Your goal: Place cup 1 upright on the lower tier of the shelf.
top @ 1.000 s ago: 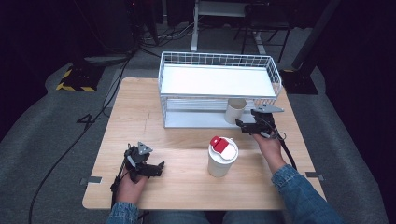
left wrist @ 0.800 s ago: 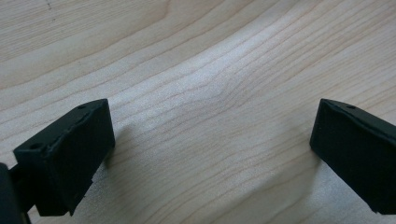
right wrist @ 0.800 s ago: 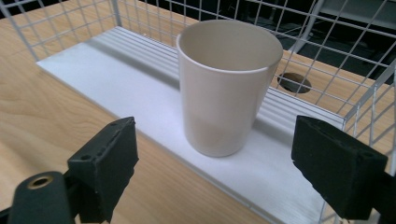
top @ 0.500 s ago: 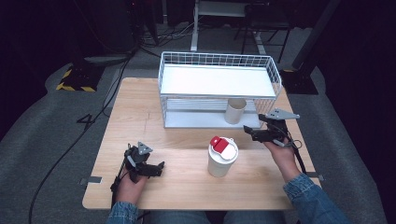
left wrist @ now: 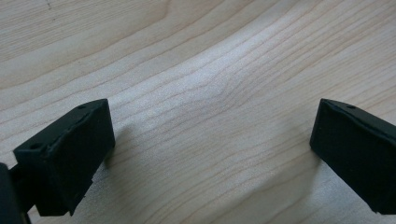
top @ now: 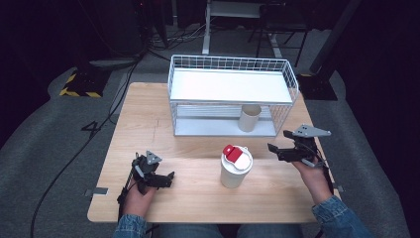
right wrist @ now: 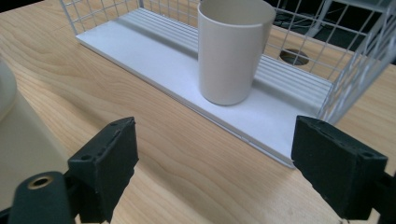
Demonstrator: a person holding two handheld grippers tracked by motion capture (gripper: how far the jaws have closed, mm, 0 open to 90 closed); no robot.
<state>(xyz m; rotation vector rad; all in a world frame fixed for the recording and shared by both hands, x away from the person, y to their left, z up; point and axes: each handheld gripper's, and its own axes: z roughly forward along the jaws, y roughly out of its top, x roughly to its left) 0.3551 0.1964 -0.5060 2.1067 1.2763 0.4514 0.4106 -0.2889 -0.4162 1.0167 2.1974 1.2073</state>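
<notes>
Right claw (top: 275, 150), jaws spread and empty, hovers just before the beige cup (right wrist: 232, 49) on the rack's lower shelf (right wrist: 163, 51).

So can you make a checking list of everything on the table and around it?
Surface: wooden table, bare light wood over most of it.
Job's things: beige cup upright on the lower shelf of the white wire rack; lidded white cup with a red flap stands on the table in front.
Clutter: nothing seen.
Grippers: left gripper rests on the table, jaws open, nothing between them; right gripper is off the rack, jaws open and empty, pointing at the beige cup.
Cables: a black cable runs across the floor on the left.
Surroundings: grey floor, a yellow-and-black striped block, dark room behind.
</notes>
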